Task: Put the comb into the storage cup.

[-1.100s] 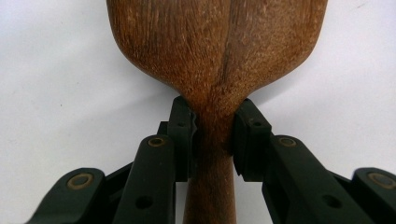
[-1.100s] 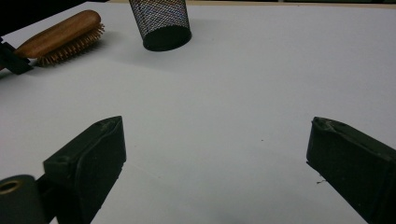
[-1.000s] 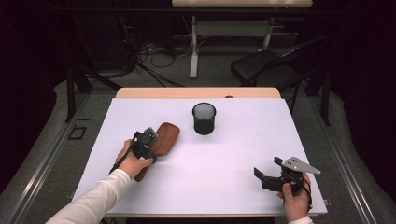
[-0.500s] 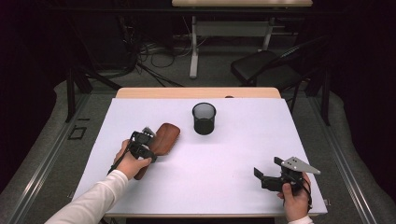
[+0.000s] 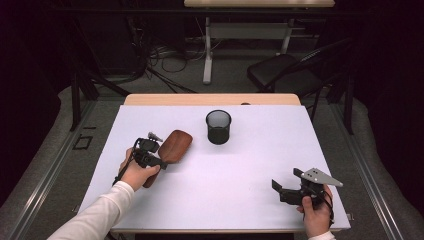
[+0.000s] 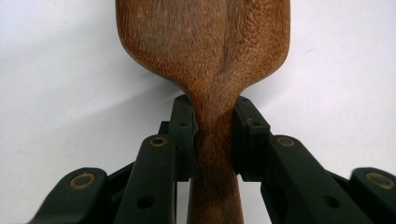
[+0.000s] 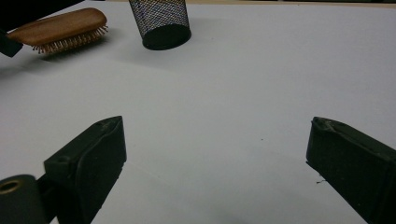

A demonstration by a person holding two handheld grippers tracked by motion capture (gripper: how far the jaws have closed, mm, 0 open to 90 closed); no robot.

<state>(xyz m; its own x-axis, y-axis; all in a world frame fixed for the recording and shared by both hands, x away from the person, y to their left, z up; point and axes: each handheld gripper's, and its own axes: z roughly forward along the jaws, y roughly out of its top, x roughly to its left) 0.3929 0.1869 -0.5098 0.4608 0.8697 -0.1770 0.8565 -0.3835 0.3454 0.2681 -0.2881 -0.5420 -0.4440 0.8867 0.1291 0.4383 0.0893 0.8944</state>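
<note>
The hairbrush (image 6: pixel 205 51) is dark brown wood with visible grain and a smooth, faintly satin finish, and its bristles look like pale wooden pins. The pen cup (image 5: pixel 218 127) is black metal mesh, matt. The table (image 5: pixel 240 190) has a smooth, matt white top, and the gripper jaws are matt black plastic.

One wooden hairbrush (image 5: pixel 174 146) lying on the table, one black mesh cup (image 5: pixel 218 127) standing, two grippers being held, left gripper (image 5: pixel 148 152), right gripper (image 5: pixel 295 190).
</note>
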